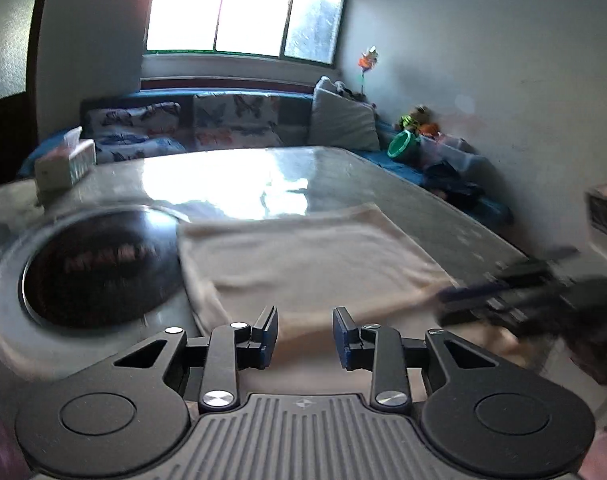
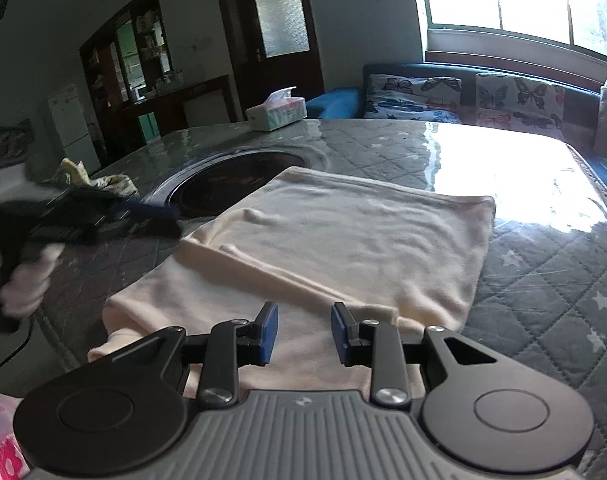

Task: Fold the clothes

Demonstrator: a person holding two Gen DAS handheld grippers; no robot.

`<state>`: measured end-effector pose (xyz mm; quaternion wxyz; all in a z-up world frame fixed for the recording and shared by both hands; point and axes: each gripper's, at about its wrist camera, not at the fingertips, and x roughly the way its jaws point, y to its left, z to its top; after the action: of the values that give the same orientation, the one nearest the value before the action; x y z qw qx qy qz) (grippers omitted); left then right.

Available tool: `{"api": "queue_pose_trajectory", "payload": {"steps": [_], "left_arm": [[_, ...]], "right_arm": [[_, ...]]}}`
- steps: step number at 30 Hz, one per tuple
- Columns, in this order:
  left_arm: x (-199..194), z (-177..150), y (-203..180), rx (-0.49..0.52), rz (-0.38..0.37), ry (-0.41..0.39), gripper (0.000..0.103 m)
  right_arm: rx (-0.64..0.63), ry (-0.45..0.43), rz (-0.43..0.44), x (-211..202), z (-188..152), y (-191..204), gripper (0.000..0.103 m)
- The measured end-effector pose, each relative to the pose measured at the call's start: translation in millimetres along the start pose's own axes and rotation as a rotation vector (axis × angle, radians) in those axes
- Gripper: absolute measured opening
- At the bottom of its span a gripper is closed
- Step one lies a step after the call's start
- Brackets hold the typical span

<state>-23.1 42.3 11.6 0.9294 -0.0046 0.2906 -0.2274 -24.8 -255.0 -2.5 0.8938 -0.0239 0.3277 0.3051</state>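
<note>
Both the left gripper (image 1: 305,334) and right gripper (image 2: 304,332) are hovering part-open, holding nothing, cream garment (image 2: 343,240) lying folded ahead of the fingers; a shallow pinch risks grabbing one layer, undoing folds.

Left gripper (image 1: 305,334) sat at lower centre of its own view, jaws parted with an empty gap between the blue pads (image 1: 268,342) — nothing gripped. Right gripper (image 2: 304,334) matched it at lower centre of the right wrist view, jaws apart, pads (image 2: 269,334) bare. In the right wrist view the left gripper appeared blurred at middle left, a pale hand (image 2: 27,280) wrapped round its handle — jaw state unreadable there.
</note>
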Motion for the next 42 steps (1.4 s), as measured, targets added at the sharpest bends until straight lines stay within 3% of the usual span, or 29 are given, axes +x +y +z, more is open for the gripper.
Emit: {"api": "queue_pose_trajectory", "payload": {"steps": [7,19,31,36,42], "left_arm": [[-23.5,-30.9,-14.0,-0.014,0.011,0.001,0.033],[-24.7,-39.7,-19.8,0.036,0.016,0.011,0.033],[-13.8,-47.7,-19.4,0.065,-0.002,0.070,0.033],[-31.1,-47.8,-25.2,0.150,-0.007,0.068,0.042],[-43.1,-61.6,-37.5,0.306,-0.002,0.095,0.042]], "right_arm": [[-0.023,0.034,-0.022,10.2,-10.6,1.5,0.029],[-0.122,0.036,-0.043,-4.9,-15.0,20.1,0.033],[-0.097,0.056,-0.043,-12.2,-24.5,20.6,0.033],[-0.103,0.041,-0.042,-19.8,-23.8,21.8,0.033],[-0.059,0.051,-0.045,-24.2,-30.2,11.4,0.033]]}}
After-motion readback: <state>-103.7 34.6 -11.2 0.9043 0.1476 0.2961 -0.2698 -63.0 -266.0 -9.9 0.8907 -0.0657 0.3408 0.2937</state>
